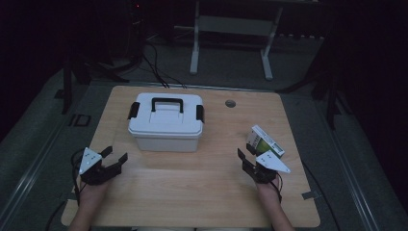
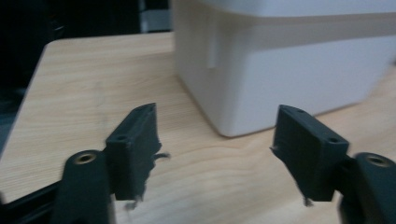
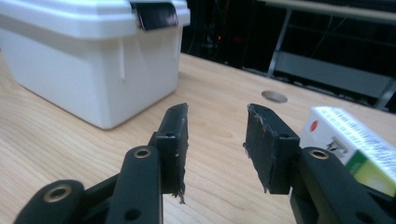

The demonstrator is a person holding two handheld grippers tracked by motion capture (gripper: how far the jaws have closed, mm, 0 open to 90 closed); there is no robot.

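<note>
At lower frame edges we are hovering left gripper [image 1: 117, 156] and right gripper [image 1: 246, 155], both empty, jaws parted | small carton [image 1: 265, 141] lying centre-right by right gripper | probably light, crushable; taking its long sides | white bin [image 1: 166, 122] upper-centre

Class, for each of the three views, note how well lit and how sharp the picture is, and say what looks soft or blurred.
High view: dim, room beyond the light wooden table nearly black, white lidded plastic box brightest. Left gripper view: left gripper jaws smeared at the edges, box soft. Right gripper view: right gripper jaws sharp, white-and-green carton and background softer.
</note>
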